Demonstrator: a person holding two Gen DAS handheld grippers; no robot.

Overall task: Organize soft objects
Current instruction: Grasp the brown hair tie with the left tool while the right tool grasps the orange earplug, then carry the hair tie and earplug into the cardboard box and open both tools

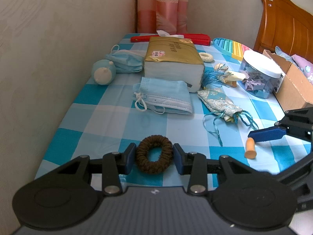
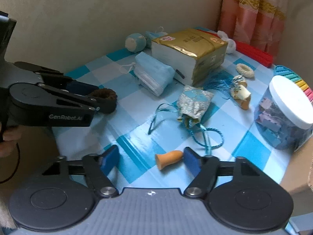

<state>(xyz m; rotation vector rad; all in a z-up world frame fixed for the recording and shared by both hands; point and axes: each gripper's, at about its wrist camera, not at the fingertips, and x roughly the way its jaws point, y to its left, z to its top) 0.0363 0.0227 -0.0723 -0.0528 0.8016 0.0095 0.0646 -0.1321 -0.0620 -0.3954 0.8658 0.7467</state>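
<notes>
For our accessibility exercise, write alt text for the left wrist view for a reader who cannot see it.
The left gripper clasps a brown hair tie over a blue checked tablecloth. Behind lie face masks, a tissue pack and a drawstring pouch; the right gripper reaches in beside an orange earplug.

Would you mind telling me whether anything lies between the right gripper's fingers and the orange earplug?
Nothing visible does. The orange earplug lies on the checked cloth inside the open right gripper, its narrow end against the right-hand pad; only bare cloth fills the gap to the other pad.
</notes>
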